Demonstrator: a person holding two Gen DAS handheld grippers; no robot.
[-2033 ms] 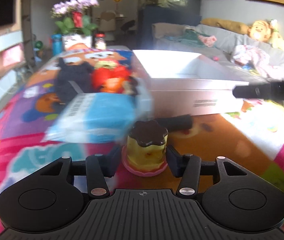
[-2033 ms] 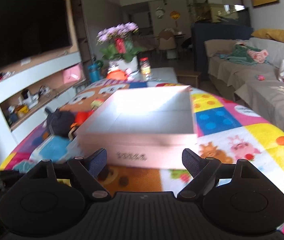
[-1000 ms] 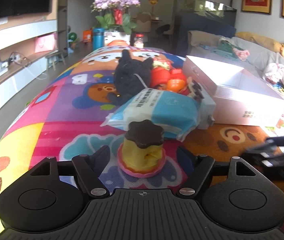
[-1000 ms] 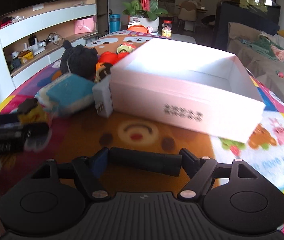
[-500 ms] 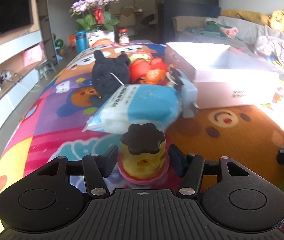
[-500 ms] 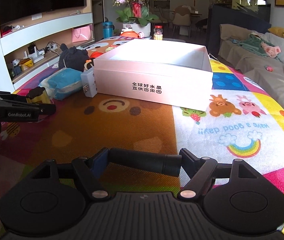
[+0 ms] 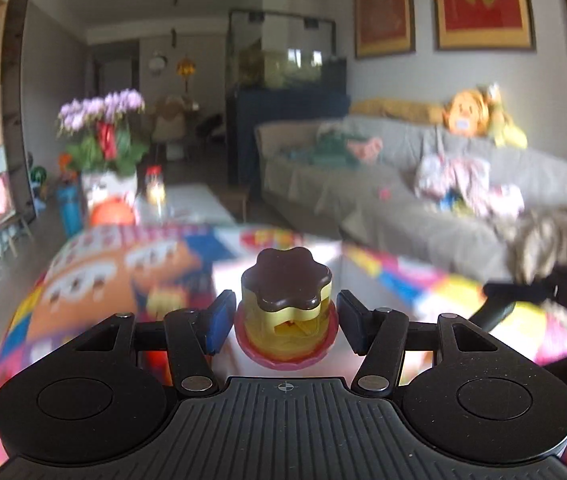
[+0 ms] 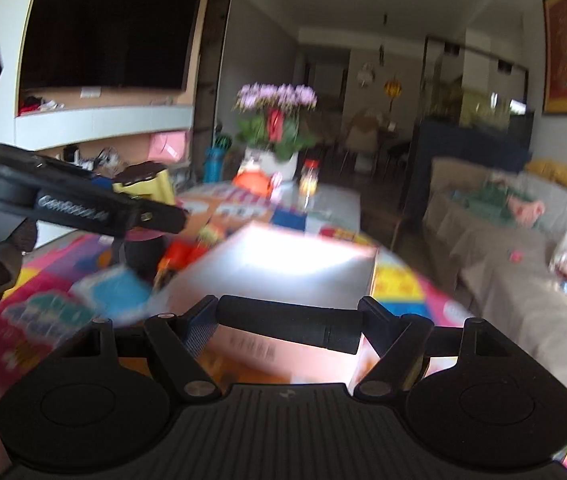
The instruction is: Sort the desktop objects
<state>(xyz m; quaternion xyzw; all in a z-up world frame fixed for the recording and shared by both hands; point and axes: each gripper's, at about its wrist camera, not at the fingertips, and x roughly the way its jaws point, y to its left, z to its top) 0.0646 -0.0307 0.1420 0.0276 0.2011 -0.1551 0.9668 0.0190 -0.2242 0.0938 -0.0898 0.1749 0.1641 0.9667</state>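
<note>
Two loads are heading for the white box [image 8: 283, 264] at twelve o'clock, likely for depositing; right gripper [image 8: 289, 322] is pinching the black cylinder [image 8: 289, 322] endwise; left gripper [image 7: 285, 322] is clamping the pudding toy [image 7: 286, 308]

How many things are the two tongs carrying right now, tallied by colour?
Yellow toy pudding with brown top, in the left tongs: 1
Black cylinder, in the right tongs: 1
Total: 2
</note>
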